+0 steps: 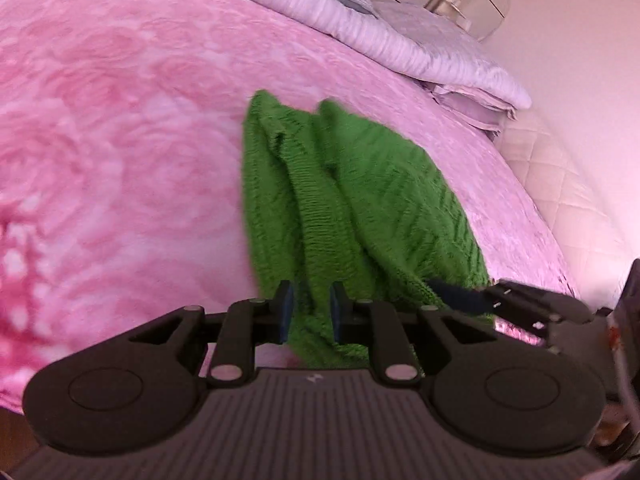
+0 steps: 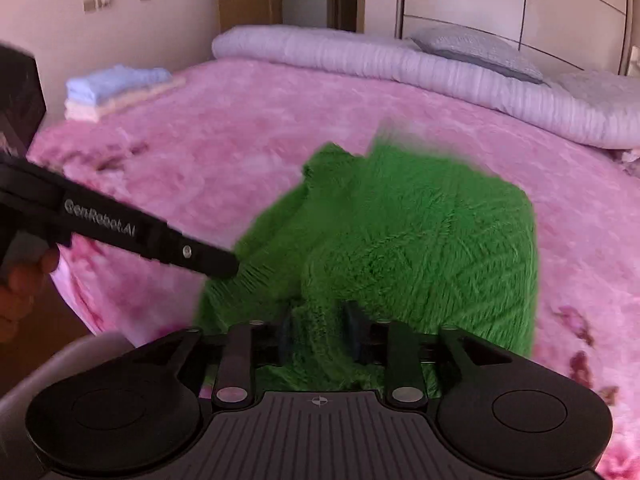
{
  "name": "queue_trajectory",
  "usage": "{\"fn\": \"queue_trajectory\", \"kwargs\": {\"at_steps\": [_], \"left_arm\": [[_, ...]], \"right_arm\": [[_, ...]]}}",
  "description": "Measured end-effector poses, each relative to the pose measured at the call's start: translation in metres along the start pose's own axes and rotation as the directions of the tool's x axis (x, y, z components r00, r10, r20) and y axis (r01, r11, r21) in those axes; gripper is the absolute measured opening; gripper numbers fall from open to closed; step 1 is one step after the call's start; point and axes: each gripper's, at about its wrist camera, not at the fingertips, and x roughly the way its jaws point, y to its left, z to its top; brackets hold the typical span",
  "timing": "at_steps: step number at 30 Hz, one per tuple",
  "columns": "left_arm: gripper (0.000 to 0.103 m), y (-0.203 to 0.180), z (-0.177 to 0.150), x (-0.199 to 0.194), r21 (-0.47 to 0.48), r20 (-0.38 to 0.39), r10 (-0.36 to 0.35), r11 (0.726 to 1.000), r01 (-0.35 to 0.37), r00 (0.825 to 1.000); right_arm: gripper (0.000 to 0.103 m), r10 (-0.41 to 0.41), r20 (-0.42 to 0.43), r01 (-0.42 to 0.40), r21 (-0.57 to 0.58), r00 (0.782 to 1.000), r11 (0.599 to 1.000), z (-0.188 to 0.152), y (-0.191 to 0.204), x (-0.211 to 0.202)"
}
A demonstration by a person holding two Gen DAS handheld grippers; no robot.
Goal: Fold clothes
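Jaws of both the left gripper and the right gripper are pinching the near edge of a green knitted sweater. It hangs bunched over a pink blanket on the bed. Folded towels lie at the far corner.

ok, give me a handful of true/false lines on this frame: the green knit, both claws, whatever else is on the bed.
1. The green knit garment lies on a pink floral blanket. True.
2. The left claw has green knit between its fingers. True.
3. The right claw hangs over bare blanket, away from the garment. False: green knit sits between its fingers too.
4. A stack of folded clothes sits at the far left of the bed in the right wrist view. True.
5. The garment is spread flat in one layer. False: it is bunched in thick folds.
6. The rolled lilac duvet covers the garment. False: it lies apart, along the far edge.
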Motion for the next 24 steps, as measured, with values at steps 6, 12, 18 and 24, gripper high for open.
{"fn": "queue_trajectory", "kwargs": {"at_steps": [6,12,18,24], "left_arm": [[0.014,0.011,0.004,-0.009,-0.044,0.013,-0.021,0.999,0.021,1.000],[0.014,0.009,0.014,-0.006,-0.088,0.021,-0.073,0.993,0.074,0.997],[0.015,0.000,0.036,0.015,-0.080,0.013,-0.067,0.994,0.068,0.998],[0.020,-0.006,0.071,0.047,-0.111,0.031,-0.090,0.989,0.093,0.995]], "right_arm": [[0.037,0.047,0.163,-0.085,0.239,0.986,0.967,0.011,-0.044,-0.049],[0.037,-0.176,-0.125,0.216,0.594,0.976,0.775,-0.011,-0.138,-0.039],[0.037,-0.080,-0.210,0.173,0.473,0.974,0.864,0.021,-0.163,-0.011],[0.037,0.025,-0.149,0.054,0.506,0.989,0.861,0.043,-0.192,0.037]]}}
